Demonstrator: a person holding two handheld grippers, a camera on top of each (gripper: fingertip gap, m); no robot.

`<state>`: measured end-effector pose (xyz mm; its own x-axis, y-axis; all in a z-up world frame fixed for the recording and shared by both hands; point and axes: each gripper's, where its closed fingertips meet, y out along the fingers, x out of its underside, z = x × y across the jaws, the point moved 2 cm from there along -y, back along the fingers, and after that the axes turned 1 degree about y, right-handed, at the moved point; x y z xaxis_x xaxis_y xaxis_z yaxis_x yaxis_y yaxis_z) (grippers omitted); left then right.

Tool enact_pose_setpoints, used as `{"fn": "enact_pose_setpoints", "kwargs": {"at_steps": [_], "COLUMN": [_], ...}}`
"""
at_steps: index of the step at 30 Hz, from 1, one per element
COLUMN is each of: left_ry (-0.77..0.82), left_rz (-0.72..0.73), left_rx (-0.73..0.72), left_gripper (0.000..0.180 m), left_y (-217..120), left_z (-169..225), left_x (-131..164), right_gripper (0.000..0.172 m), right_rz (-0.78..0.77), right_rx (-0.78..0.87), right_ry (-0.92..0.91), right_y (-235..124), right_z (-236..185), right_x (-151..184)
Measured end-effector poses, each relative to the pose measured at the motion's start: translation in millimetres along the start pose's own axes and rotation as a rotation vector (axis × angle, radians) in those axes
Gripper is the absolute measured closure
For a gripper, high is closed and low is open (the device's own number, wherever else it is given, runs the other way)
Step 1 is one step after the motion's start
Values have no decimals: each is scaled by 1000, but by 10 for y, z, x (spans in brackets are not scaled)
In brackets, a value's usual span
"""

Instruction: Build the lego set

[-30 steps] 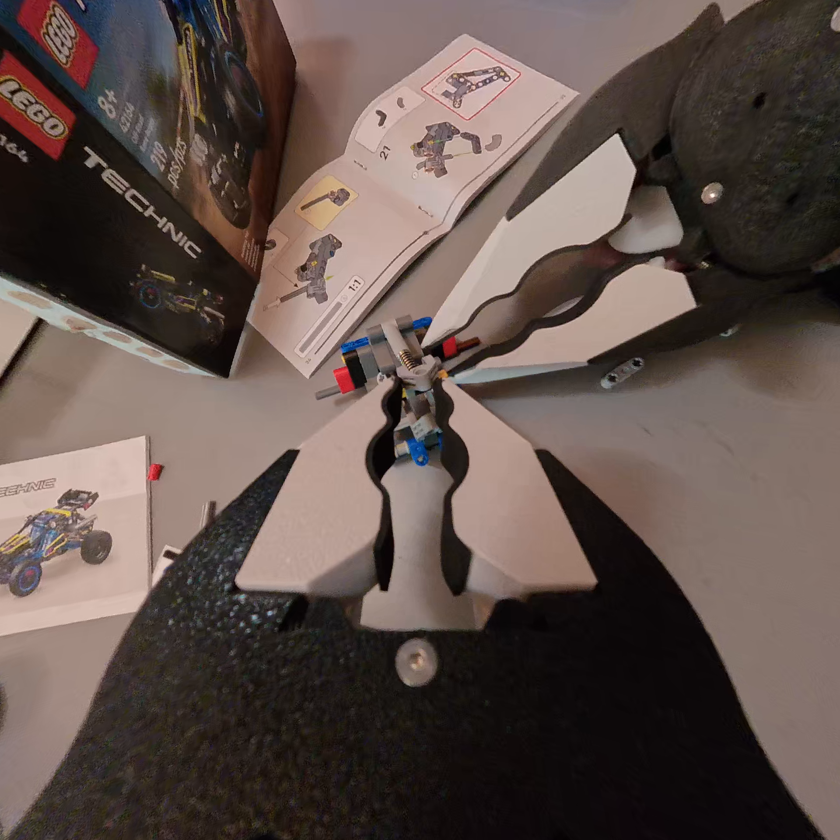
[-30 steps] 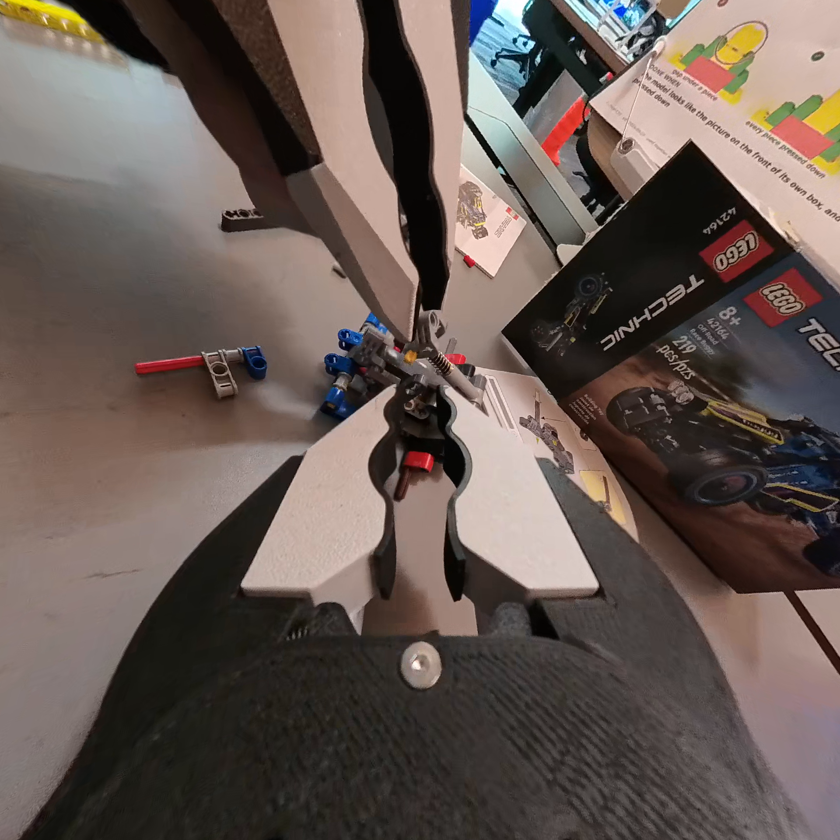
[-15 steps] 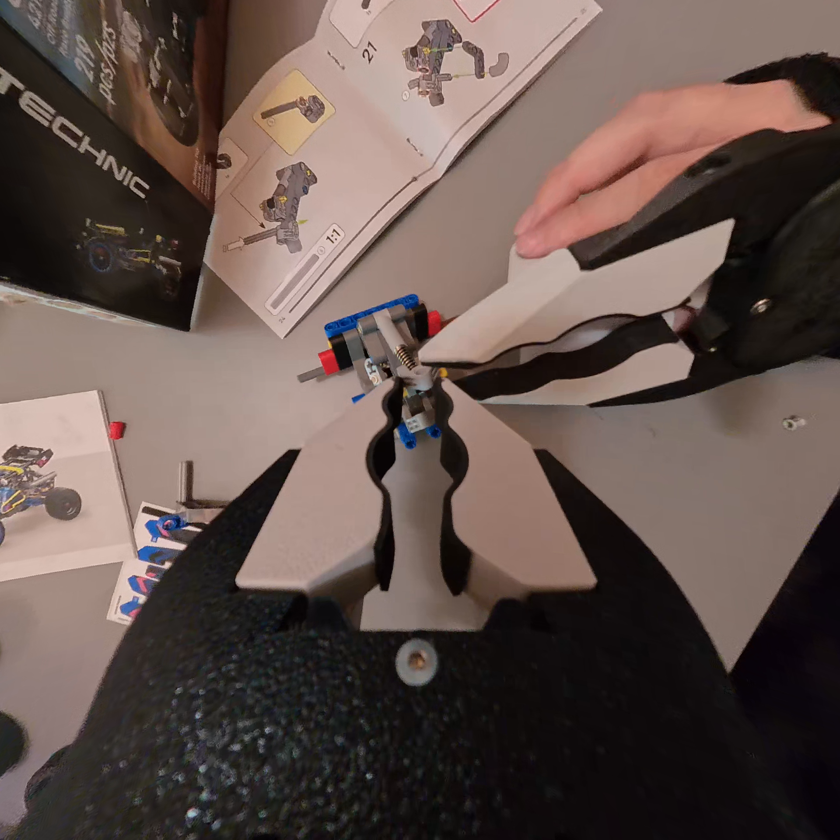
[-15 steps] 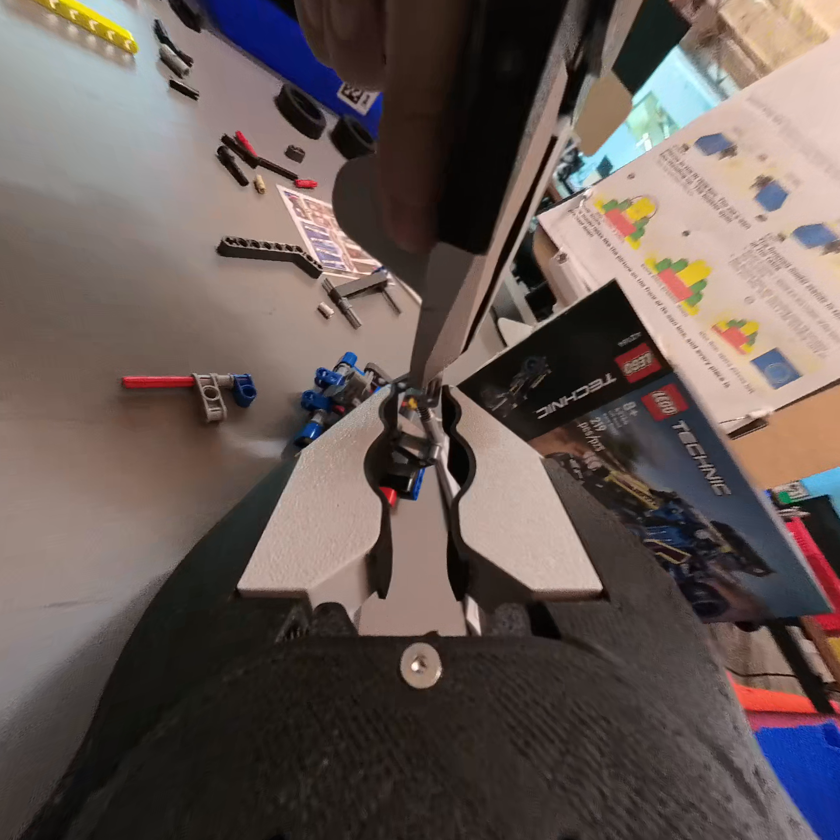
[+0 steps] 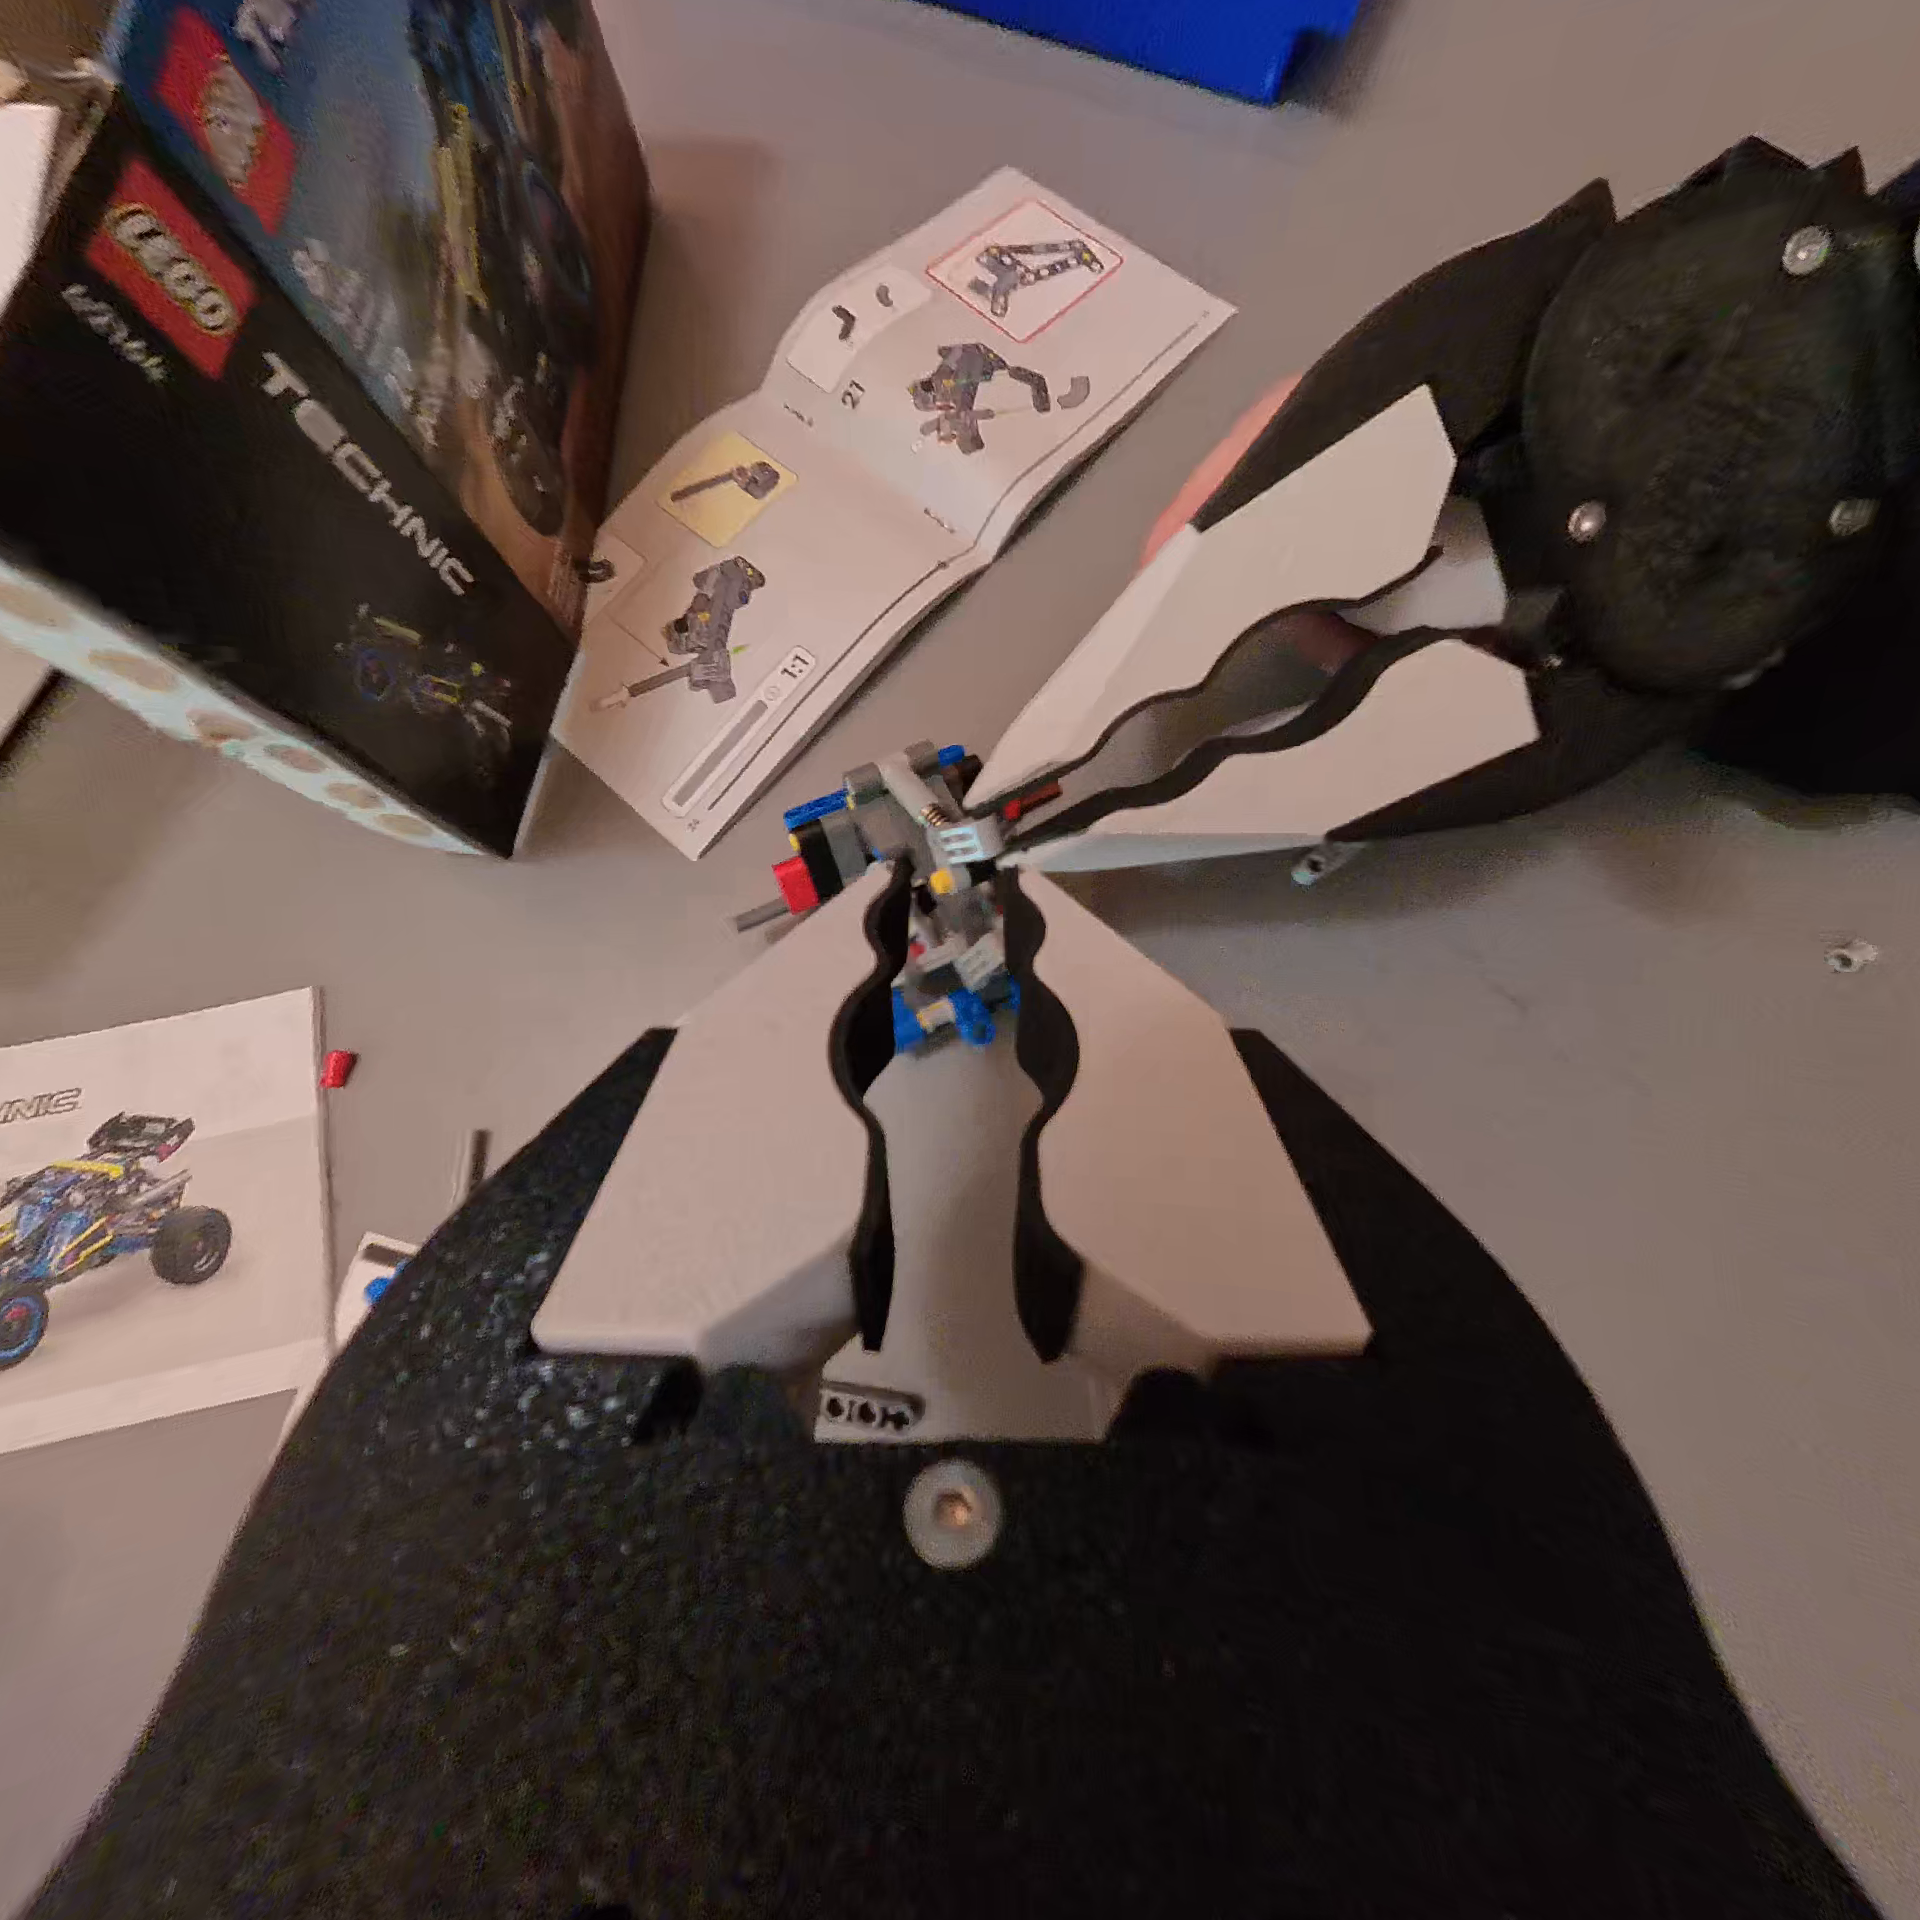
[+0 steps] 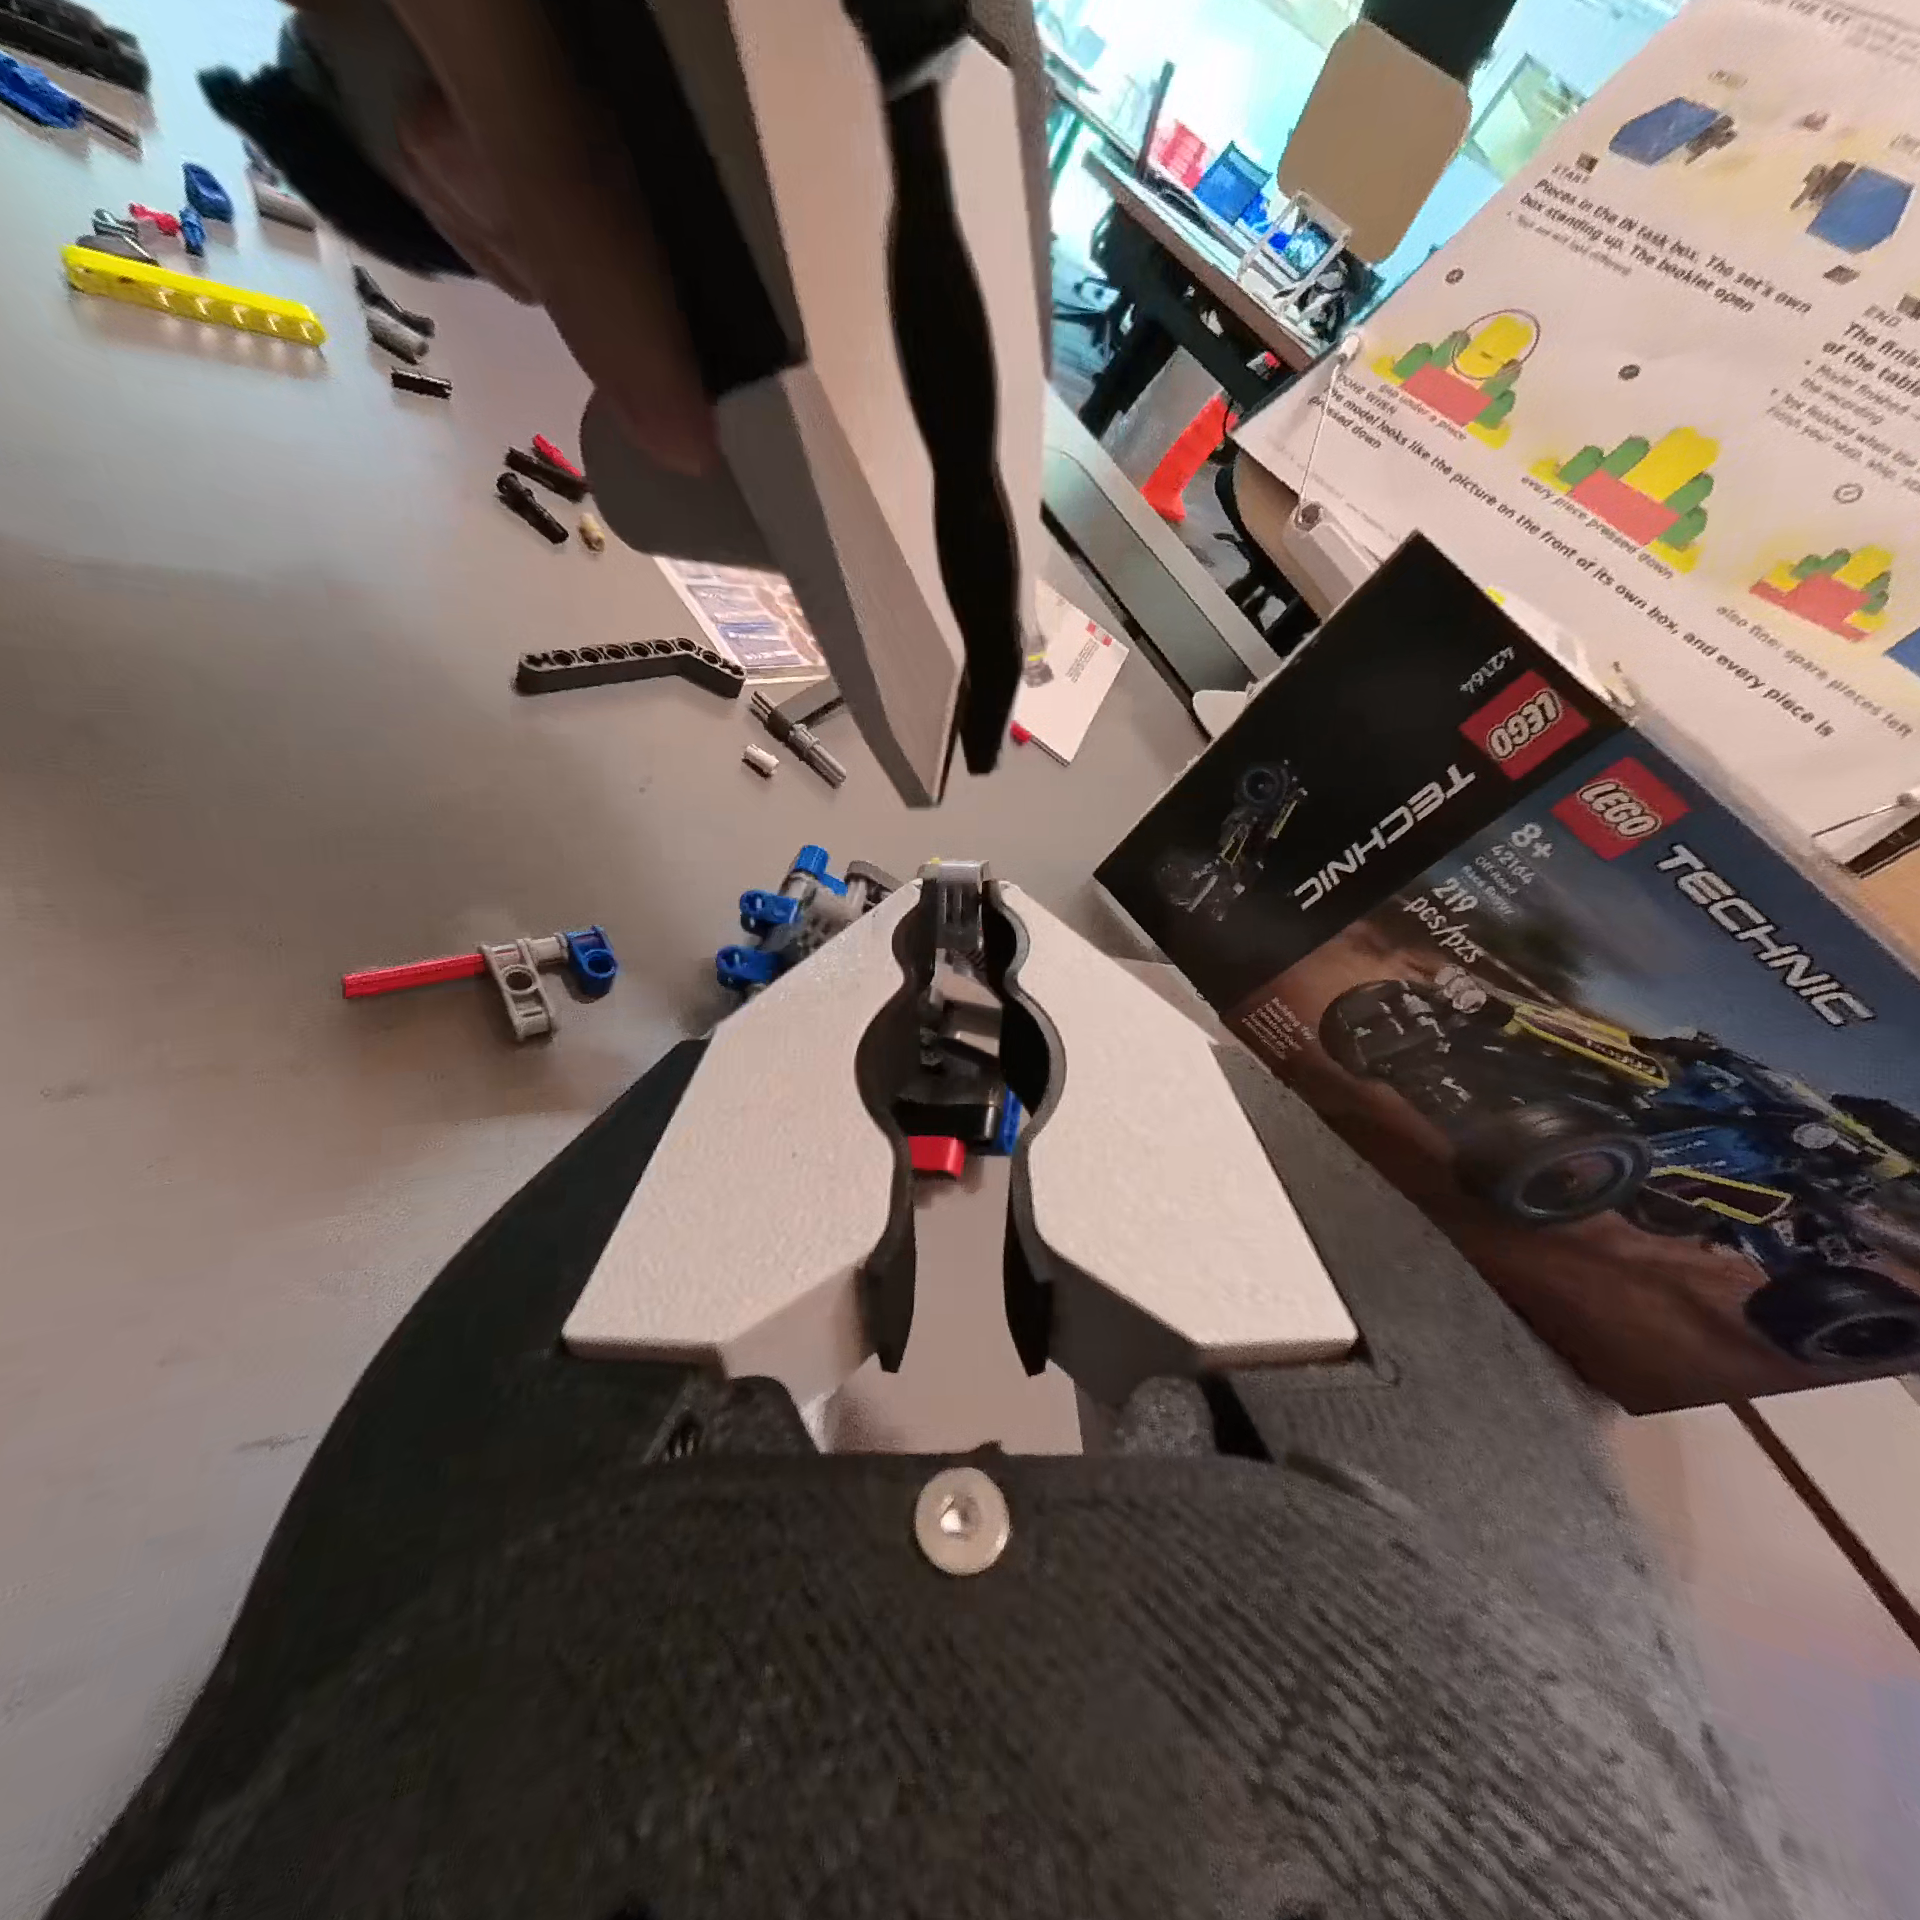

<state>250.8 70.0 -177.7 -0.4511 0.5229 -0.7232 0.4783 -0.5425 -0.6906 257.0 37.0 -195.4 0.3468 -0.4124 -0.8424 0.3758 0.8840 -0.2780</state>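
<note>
The jaws of the right gripper [image 6: 951, 899] are closed on the light grey end of a small brick assembly [image 5: 883, 821], pinching it right at the fingertips. The jaws of the left gripper [image 5: 951, 883] stand apart. In the right wrist view they hang just above the assembly, not touching it, so they hold nothing.

The assembly sits near the middle of the surface [image 5: 1455, 1091], just beside the open booklet [image 5: 883, 468] and near the box [image 5: 260, 468]. Its blue end seems to rest on the surface.

The main risk, as I judge it, is the thin grip. Only one narrow grey part is held, and at the very tips, so a twist or pull could let it slip out. The same load could pop that part off the rest of the assembly.

With the left jaws giving no support, all of that falls on one joint. An off-centre touch from them could push the assembly sideways against the right grip.

A dropped piece could land among the loose parts nearby, such as the red-axle piece [image 6: 499, 966].
</note>
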Motion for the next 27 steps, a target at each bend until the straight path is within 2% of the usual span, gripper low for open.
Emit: {"fn": "enact_pose_setpoints", "kwargs": {"at_steps": [5,9,20,27], "left_ry": [135,202,278,537], "left_rz": [121,131,131,158], "left_rx": [-58,-83,-114,-118], "left_gripper": [166,165,165,163], "left_y": [-82,-52,100,89], "left_z": [-61,-74,-29,17], "left_x": [53,129,162,77], "right_gripper": [167,167,167,166], "right_rz": [23,55,22,12], "right_rx": [-31,-46,-33,-33], "right_ry": [133,214,28,-17], "right_y": [3,-6,58,58], "right_z": [29,71,-38,-51], "right_x": [5,1,24,30]}}
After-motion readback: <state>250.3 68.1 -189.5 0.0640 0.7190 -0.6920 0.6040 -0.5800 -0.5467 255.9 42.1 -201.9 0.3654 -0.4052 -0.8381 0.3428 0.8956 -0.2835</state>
